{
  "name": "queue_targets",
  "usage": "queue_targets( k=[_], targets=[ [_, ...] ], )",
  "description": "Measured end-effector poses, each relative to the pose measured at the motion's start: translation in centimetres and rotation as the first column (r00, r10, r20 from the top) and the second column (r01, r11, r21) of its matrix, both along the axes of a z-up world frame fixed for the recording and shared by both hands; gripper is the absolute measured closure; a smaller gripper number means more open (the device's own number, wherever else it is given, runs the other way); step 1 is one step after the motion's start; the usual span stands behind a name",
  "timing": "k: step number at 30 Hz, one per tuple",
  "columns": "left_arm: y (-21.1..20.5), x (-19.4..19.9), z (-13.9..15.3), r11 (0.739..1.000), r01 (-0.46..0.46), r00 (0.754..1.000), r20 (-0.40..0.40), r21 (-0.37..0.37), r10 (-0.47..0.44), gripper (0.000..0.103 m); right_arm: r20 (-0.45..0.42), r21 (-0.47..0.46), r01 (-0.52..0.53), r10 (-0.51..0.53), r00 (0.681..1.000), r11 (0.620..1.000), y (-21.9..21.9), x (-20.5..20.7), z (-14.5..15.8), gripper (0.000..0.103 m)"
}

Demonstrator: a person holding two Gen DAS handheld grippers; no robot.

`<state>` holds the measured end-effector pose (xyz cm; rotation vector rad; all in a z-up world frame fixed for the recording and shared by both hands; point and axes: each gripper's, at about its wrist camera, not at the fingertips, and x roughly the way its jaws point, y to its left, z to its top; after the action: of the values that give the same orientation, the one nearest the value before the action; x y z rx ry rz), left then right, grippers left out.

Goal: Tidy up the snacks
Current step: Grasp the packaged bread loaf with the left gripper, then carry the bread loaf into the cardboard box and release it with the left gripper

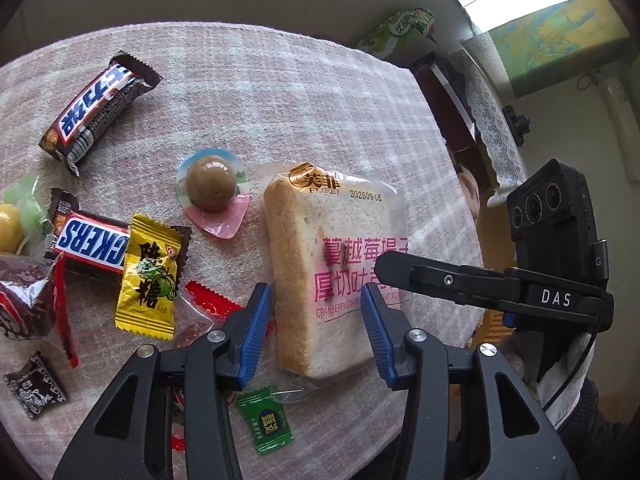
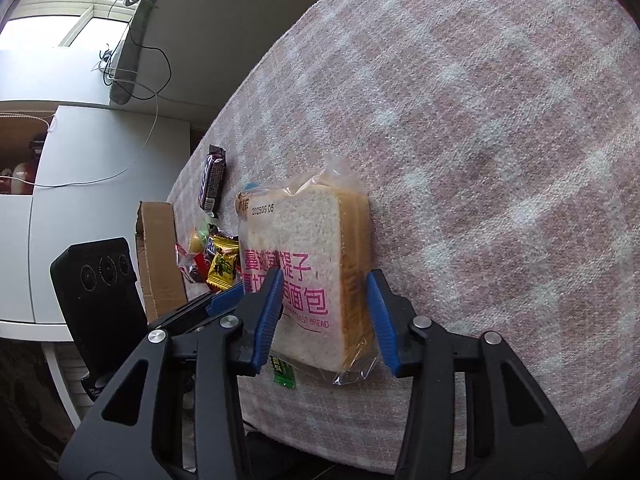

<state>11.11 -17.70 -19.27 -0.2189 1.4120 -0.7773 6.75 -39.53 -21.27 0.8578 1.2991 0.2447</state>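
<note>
Left tool: jaws partly open, straddling the near end of the bread, a thick slice sealed in a clear printed bag. A gap shows between the right pad and the wrapper; the left pad stands just beside the crust, and contact there cannot be told.

Right tool: jaws partly open, set about the same bread from the other side. The left pad overlaps the printed face and the right pad stands just clear of the crust edge. Neither tool can be said to grip yet. In the left view the right tool's finger lies across the right edge of the bag.

The bread lies flat on the table, which carries a pink checked cloth. Left of it lies the loose pile: a jelly cup, a yellow candy, a near Snickers bar and a far one, a green candy just beside the bread's near corner, and small dark and red wrappers. In the right view a cardboard box stands beyond the pile, at the table's edge.

Step in hand, as judged: taking up the bread, the largest snack, with both tools. The next move calls for closing the pads gently on crust, not loose film, then lifting level. The slice is soft and may crush; the film may slip.
</note>
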Motion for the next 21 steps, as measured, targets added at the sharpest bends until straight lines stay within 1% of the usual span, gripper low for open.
queue_targets(
  k=[5,11,16,21],
  targets=[
    [-0.6,-0.6,0.3,1.000,0.016,1.000,0.025,0.006,-0.016,0.055,0.005,-0.015,-0.005,0.005,1.000,1.000,0.0,0.0,0.4,0.062],
    [-0.4,-1.4,1.0,1.000,0.010,0.998,0.056,0.015,-0.011,0.055,0.016,-0.042,-0.017,0.018,1.000,0.999,0.7,0.2,1.4,0.062],
    [0.7,-2.0,2.3,1.000,-0.010,0.996,0.087,0.011,0.009,0.055,0.032,-0.035,-0.033,0.034,0.999,0.999,1.3,0.3,2.5,0.062],
    [2.3,-2.3,3.7,0.999,-0.045,0.991,0.126,0.009,0.043,0.055,0.062,-0.048,-0.065,0.068,0.996,0.997,2.9,0.8,4.1,0.062]
  ],
)
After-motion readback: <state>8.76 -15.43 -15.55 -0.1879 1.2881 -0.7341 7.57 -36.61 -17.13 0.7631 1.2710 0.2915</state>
